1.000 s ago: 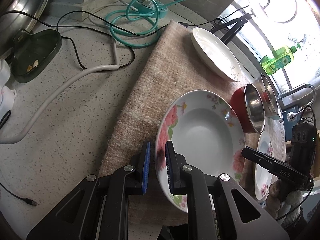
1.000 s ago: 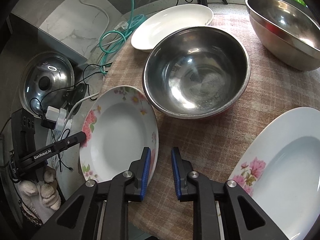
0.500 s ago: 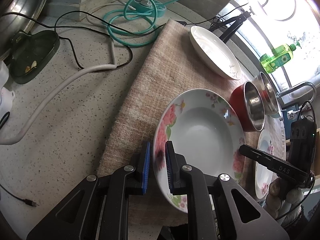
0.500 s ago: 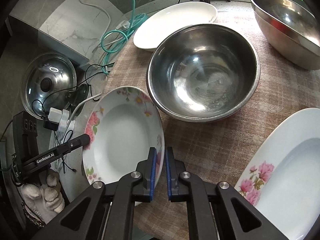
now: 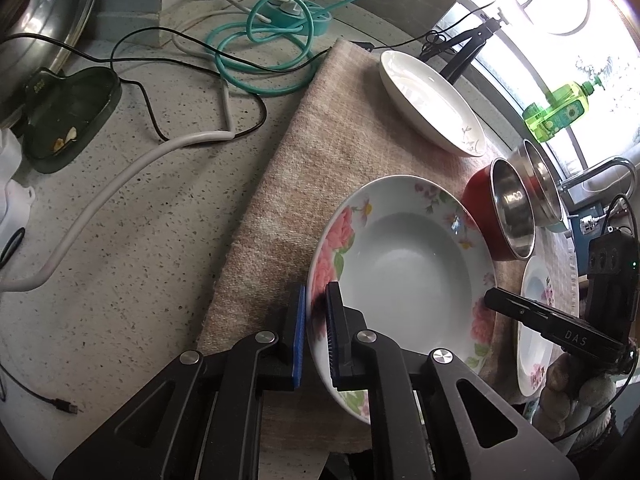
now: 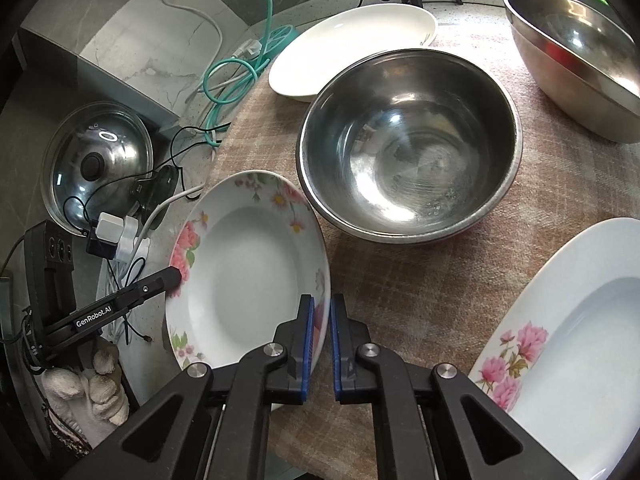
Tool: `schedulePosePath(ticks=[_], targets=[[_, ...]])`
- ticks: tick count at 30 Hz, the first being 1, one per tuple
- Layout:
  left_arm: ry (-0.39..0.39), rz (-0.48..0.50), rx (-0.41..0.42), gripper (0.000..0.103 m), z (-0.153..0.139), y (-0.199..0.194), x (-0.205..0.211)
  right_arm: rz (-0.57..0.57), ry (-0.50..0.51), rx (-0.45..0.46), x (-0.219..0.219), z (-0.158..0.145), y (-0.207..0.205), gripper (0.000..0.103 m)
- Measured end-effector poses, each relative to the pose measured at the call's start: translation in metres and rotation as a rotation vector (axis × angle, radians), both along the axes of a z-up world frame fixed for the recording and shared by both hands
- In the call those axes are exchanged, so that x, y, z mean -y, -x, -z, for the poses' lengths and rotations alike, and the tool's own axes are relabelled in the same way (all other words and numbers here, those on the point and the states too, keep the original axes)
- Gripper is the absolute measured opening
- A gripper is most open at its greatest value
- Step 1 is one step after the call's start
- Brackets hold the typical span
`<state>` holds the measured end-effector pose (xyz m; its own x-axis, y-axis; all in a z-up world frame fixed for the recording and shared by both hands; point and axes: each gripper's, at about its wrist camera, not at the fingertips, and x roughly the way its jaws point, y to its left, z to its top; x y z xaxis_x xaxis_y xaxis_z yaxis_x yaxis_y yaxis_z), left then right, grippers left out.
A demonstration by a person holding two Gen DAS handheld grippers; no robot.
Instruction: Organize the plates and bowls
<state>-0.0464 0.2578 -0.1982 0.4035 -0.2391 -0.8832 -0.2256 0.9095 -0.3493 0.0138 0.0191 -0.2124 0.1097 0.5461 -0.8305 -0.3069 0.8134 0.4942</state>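
Porcelain plate, floral: a deep white plate with pink flowers on its rim lies on the beige woven cloth, at the cloth's edge toward the speckled stone counter.
Left gripper: the left gripper is clamped on the plate's counter-side rim, 1 blue pad under the rim and the other on top; its jaws have just been closing onto that rim.
Right gripper: the right gripper is clamped on the opposite rim of the same plate, the rim thin between its 2 blue pads.
Hands: a gloved hand carries the left gripper in the right wrist view.
Steel bowl, near: a steel bowl with a red outside sits on the cloth just beside the floral plate, its rim almost touching the plate's far edge.
Steel bowl, far: a 2nd steel bowl stands apart from the 1st, toward the window.
Plain plate: a white plate lies at the cloth's far end, behind the near bowl.
2nd floral plate: another flowered plate lies on the cloth to the right gripper's right.
Counter clutter: a teal cable coil, a white cable, a dark green dish and a glass pot lid.
Window side: a green soap bottle.
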Motion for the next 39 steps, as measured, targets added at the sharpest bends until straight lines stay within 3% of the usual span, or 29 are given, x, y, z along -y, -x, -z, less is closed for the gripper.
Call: schedulePosePath(ticks=[39], targets=[[0.016,-0.058,-0.010,0.008,-0.005,0.013,0.001,0.003,-0.034,-0.018,0.009,-0.006,0.006,0.008]])
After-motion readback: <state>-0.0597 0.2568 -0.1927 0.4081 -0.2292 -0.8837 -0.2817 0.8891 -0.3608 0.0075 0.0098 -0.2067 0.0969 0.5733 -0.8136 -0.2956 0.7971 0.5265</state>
